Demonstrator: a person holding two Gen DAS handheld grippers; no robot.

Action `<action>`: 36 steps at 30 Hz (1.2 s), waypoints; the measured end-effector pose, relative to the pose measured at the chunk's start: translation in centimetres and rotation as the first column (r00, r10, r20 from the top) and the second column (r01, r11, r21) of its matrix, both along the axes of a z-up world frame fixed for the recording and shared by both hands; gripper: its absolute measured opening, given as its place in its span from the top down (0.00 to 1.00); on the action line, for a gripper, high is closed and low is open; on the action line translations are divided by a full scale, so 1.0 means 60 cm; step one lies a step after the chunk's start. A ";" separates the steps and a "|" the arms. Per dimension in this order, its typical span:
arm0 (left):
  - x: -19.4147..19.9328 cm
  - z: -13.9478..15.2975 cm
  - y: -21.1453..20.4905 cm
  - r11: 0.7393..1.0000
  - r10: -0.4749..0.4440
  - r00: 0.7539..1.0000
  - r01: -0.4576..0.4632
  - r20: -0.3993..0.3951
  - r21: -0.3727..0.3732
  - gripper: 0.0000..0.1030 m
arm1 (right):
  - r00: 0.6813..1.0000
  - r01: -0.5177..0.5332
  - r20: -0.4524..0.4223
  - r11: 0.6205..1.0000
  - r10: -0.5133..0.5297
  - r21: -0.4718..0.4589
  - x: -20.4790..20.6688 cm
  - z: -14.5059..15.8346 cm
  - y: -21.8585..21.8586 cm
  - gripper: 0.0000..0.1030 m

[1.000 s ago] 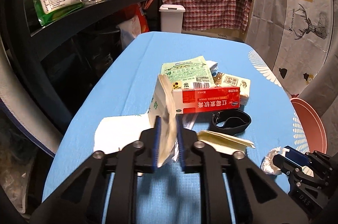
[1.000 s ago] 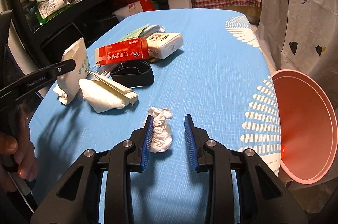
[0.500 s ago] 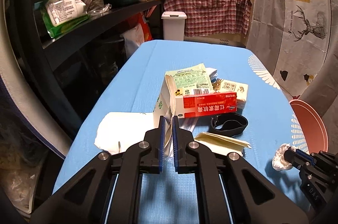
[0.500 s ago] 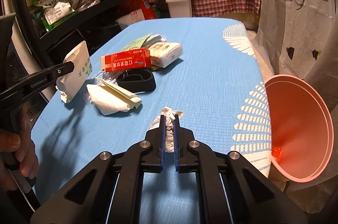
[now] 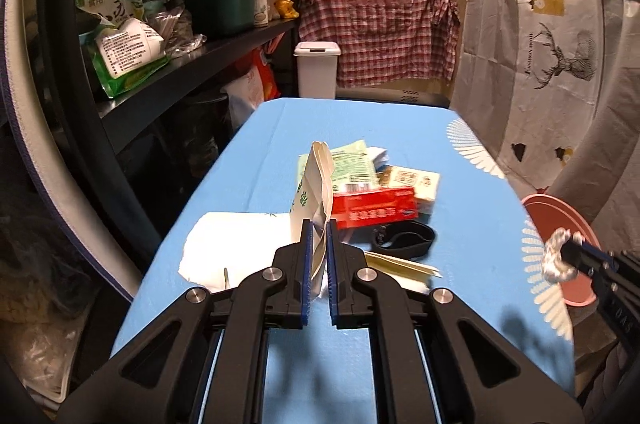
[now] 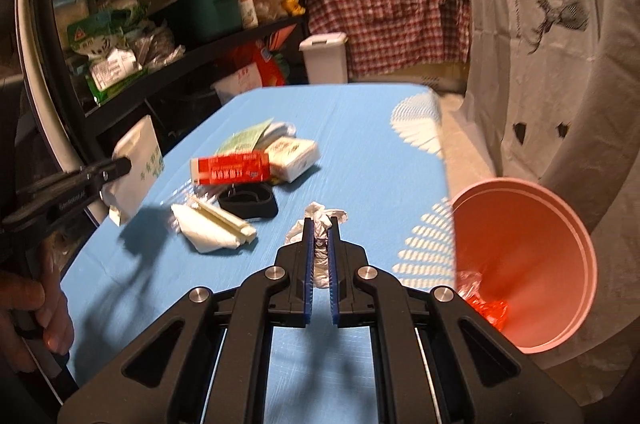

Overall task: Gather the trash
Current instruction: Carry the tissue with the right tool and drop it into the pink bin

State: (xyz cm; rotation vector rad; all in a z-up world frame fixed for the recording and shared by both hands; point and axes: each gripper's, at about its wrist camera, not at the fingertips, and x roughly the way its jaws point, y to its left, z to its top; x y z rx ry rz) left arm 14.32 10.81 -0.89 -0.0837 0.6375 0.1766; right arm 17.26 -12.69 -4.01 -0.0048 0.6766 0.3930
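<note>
My left gripper (image 5: pixel 316 225) is shut on a white paper pouch (image 5: pixel 314 184) with green print and holds it upright above the blue table (image 5: pixel 360 128). From the right wrist view the same pouch (image 6: pixel 138 164) hangs at the left gripper's (image 6: pixel 120 166) tip. My right gripper (image 6: pixel 320 224) is shut on a crumpled white tissue (image 6: pixel 320 214), lifted off the cloth. That tissue (image 5: pixel 556 256) shows at the right edge of the left wrist view. A pink basin (image 6: pixel 560 224) stands beside the table's right edge, with red wrapper scraps inside.
On the table lie a red box (image 5: pixel 376 208), a black band (image 5: pixel 404 238), a white tissue pack (image 5: pixel 424 184), a green packet (image 5: pixel 352 164), folded white paper (image 6: pixel 212 226) and a flat napkin (image 5: pixel 232 240). Dark shelves (image 5: pixel 180 64) crowd the left; a white bin (image 5: pixel 316 70) stands beyond.
My right gripper closed on the tissue and lifted it off the table. My left gripper squeezed tighter on the pouch and rose with it.
</note>
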 end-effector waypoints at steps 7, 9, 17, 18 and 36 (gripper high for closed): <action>-0.028 0.025 -0.040 0.999 -0.043 0.999 0.043 0.018 -0.019 0.94 | 0.997 0.038 0.073 0.999 -0.038 0.006 -0.014 0.062 -0.035 0.94; -0.035 0.031 -0.050 0.999 -0.050 0.998 0.051 0.023 -0.015 0.94 | 0.995 0.053 0.085 0.998 -0.054 0.015 -0.017 0.076 -0.048 0.94; -0.054 0.069 -0.089 0.996 -0.091 0.994 0.092 0.058 -0.012 0.94 | 0.984 0.103 0.143 0.994 -0.107 0.037 -0.030 0.125 -0.104 0.94; -0.056 0.074 -0.095 0.995 -0.098 0.993 0.099 0.064 -0.009 0.94 | 0.982 0.109 0.151 0.993 -0.113 0.036 -0.031 0.129 -0.110 0.94; -0.045 0.111 -0.186 0.973 -0.231 0.968 0.230 0.094 0.019 0.94 | 0.936 0.266 0.232 0.964 -0.265 0.029 -0.008 0.154 -0.236 0.94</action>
